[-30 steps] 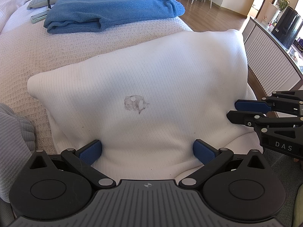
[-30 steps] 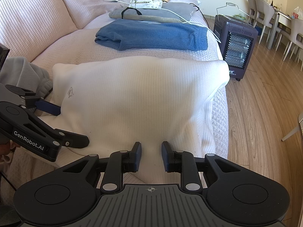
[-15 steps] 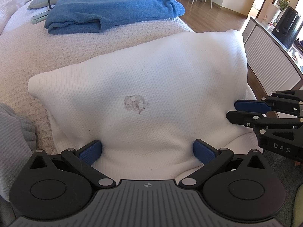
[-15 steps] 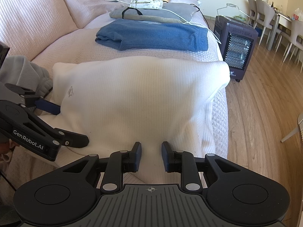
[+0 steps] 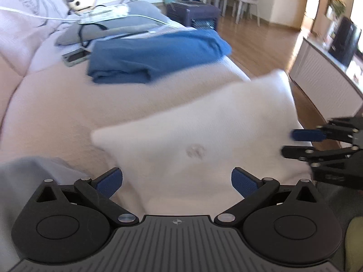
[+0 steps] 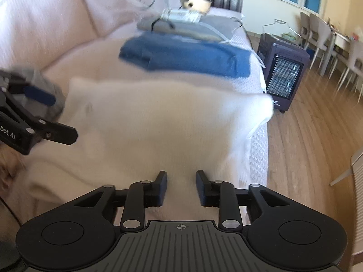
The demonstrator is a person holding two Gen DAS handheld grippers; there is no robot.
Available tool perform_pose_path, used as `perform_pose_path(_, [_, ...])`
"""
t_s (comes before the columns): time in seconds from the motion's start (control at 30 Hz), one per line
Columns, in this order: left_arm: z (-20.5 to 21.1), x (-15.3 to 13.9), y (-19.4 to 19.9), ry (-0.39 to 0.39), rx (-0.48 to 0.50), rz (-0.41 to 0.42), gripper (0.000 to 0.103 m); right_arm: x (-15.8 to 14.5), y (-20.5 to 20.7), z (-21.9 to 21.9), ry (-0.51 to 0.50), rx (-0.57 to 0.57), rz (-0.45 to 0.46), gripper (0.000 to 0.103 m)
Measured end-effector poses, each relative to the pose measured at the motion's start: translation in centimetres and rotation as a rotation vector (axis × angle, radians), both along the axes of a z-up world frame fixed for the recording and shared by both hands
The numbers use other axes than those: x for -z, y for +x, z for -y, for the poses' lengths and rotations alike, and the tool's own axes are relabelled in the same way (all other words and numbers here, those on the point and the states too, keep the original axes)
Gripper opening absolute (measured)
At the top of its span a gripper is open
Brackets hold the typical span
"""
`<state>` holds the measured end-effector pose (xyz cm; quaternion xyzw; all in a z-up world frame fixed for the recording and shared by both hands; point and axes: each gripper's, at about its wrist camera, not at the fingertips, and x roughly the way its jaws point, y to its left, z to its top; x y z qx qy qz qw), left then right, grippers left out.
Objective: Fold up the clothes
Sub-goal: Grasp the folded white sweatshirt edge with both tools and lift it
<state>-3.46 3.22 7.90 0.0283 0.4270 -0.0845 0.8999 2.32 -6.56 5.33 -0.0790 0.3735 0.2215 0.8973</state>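
A folded white knit garment (image 5: 204, 124) (image 6: 147, 117) with a small grey mark lies on the sofa seat (image 5: 56, 113). My left gripper (image 5: 175, 176) (image 6: 54, 115) is wide open at the garment's near left edge, with nothing between its blue pads. My right gripper (image 6: 181, 179) (image 5: 295, 144) sits at the garment's near right edge, its jaws a narrow gap apart over the white cloth. Both views are blurred by motion.
A folded blue garment (image 5: 154, 54) (image 6: 186, 56) lies farther along the seat, then a grey cushion (image 6: 181, 26) with cables. A grey garment (image 5: 34, 174) is bunched at the near left. A heater (image 6: 283, 74) stands on the wooden floor (image 6: 306, 147).
Both cameras have pulled back and tilted up, so the white garment sits lower and smaller in view. The right gripper's jaws have parted slightly. The left stays wide open.
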Motion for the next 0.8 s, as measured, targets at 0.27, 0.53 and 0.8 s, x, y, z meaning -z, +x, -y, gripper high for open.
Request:
perform_pose_path(0.27, [-2.4, 1.6, 2.2, 0.012, -0.053, -0.062, 0.103, -2.4, 2.3, 5.4, 0.083, 0.068, 0.008, 0.085])
perform_pose_path(0.53, [-3.0, 4.4, 2.3, 0.017, -0.045, -0.173, 0.103, 1.1, 6.1, 6.5, 0.121, -0.038, -0.201, 0.086])
perform_pose_path(0.8, [-3.8, 6.1, 3.2, -0.077, -0.069, -0.235, 0.103, 4.5, 8.9, 6.6, 0.210, -0.061, -0.340, 0.099])
